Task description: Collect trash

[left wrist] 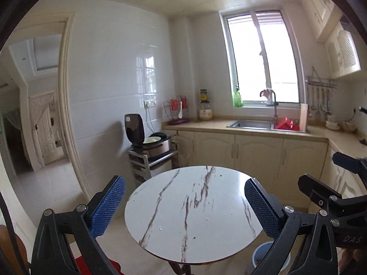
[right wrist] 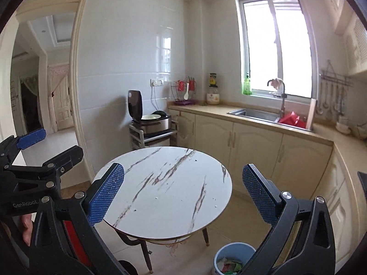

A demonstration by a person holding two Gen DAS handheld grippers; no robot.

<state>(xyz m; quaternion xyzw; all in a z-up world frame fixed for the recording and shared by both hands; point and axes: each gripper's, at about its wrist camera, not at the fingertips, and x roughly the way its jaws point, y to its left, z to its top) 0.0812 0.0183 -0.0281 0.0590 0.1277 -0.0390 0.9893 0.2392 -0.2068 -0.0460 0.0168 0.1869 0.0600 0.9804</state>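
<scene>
Left gripper (left wrist: pixel 184 202) standing wide open, nothing between the blue pads (left wrist: pixel 107 206), hovering above the near edge of the round marble-patterned table (left wrist: pixel 192 215). Right gripper (right wrist: pixel 183 196) likewise gaping wide and gripping nothing, blue pads (right wrist: pixel 259 194) framing the same table (right wrist: pixel 165 197) from the near side. Showing at the left edge of the right wrist view, the left gripper (right wrist: pixel 49 145) from the side, with a bit of a hand (right wrist: pixel 26 229) below it; showing at the right edge of the left wrist view, part of the right gripper (left wrist: pixel 332 183).

Lying bare on the table, only a few small crumbs and dark specks (right wrist: pixel 215 205). Sitting on the floor just right of the table's near legs, a blue trash bin (right wrist: pixel 234 259), with crumpled coloured trash (right wrist: pixel 229 267) lying inside it; peeking out in the left wrist view as a blue rim (left wrist: pixel 263 252) under the table's right edge.

Standing beyond the table on the far left, a metal cart (left wrist: pixel 151 160) carrying a rice cooker (left wrist: pixel 149 137) with its lid up. Running along the far wall and down the right side, a beige counter (left wrist: pixel 229 126) over cream cabinets (left wrist: pixel 252 151), holding a steel sink (left wrist: pixel 250 123) with a red item (left wrist: pixel 286 123) at its right end and a tap (left wrist: pixel 273 100) behind. Letting in bright light above the sink, a window (left wrist: pixel 261 59), a green bottle (left wrist: pixel 237 97) resting on its sill. Hanging on the right wall, a rack of utensils (left wrist: pixel 321 94). Opening on the far left, a doorway (left wrist: pixel 39 105) to another room.
</scene>
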